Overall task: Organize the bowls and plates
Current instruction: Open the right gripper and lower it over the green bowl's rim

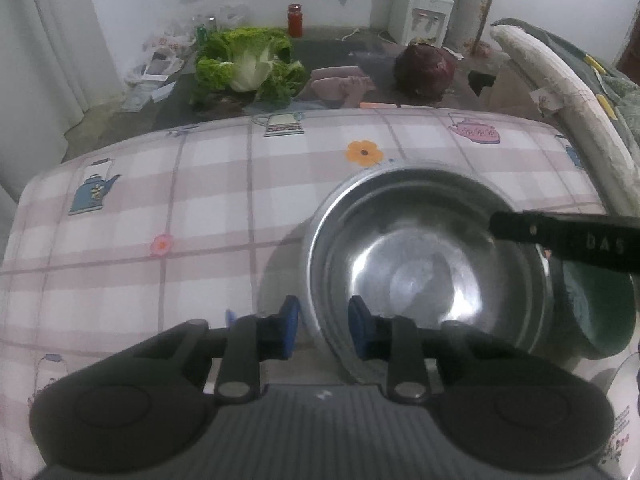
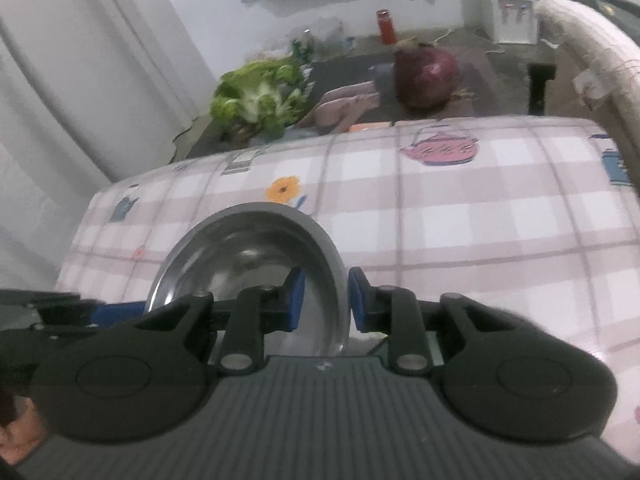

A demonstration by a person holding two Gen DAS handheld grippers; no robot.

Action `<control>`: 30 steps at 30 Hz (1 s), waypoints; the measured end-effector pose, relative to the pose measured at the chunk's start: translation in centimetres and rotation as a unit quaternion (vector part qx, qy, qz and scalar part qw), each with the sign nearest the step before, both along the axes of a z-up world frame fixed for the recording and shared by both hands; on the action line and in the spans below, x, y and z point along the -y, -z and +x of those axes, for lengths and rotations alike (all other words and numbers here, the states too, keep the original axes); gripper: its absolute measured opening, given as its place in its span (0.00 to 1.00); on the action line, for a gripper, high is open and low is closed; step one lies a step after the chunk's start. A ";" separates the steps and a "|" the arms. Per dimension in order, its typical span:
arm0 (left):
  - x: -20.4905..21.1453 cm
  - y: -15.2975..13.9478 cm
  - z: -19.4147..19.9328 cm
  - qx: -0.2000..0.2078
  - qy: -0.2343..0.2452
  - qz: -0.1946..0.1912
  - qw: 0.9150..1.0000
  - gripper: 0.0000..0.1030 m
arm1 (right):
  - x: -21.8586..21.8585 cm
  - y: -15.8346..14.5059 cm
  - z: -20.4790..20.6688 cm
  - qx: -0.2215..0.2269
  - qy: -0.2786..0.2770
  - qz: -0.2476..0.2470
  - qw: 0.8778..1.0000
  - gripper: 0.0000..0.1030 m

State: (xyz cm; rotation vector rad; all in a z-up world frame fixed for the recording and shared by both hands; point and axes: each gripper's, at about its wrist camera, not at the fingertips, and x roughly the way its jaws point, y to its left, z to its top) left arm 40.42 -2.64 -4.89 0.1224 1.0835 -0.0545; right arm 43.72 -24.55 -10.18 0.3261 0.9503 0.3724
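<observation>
A stainless steel bowl (image 1: 424, 264) rests on the checked tablecloth (image 1: 200, 200), seemingly nested in a second steel bowl whose rim shows around it. My left gripper (image 1: 324, 330) is open, its blue pads either side of the bowl's near-left rim. My right gripper (image 2: 323, 300) is open, its pads astride the right rim of the steel bowl (image 2: 248, 264). Its black finger (image 1: 568, 236) reaches over the bowl from the right in the left wrist view. A dark green bowl (image 1: 600, 308) sits just right of the steel bowl.
A white patterned dish edge (image 1: 624, 420) shows at the lower right. Beyond the table's far edge lie a leafy cabbage (image 1: 248, 66), a red cabbage (image 1: 424, 68), a red jar (image 1: 295, 20) and plastic bags. A padded chair back (image 1: 560, 92) stands at right.
</observation>
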 end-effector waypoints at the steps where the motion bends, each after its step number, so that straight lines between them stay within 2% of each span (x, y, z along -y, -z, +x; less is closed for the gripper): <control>1: -0.3 -0.1 -0.1 0.000 -0.003 0.003 1.000 0.28 | -0.4 0.0 -0.2 -0.001 -0.005 0.000 1.000 0.22; 13: -3.3 -0.8 -0.9 0.001 -0.031 0.011 0.999 0.29 | -4.2 -0.3 -2.0 -0.005 -0.045 0.001 0.999 0.24; 18: -3.2 -1.5 -1.3 0.016 -0.029 0.019 0.999 0.44 | -4.5 -0.6 -2.5 0.006 -0.044 -0.012 0.999 0.25; 22: -3.1 -2.5 -1.8 0.028 -0.030 0.015 0.999 0.57 | -3.9 -1.6 -3.1 0.021 -0.038 -0.013 0.999 0.34; 25: -2.9 -3.7 -2.6 0.043 -0.036 0.009 0.998 0.58 | -2.9 -2.6 -3.8 0.034 -0.033 -0.008 0.999 0.39; 30: -1.5 -6.4 -4.5 0.079 -0.010 0.009 0.997 0.66 | -0.5 -4.6 -6.1 0.051 -0.026 0.017 0.998 0.40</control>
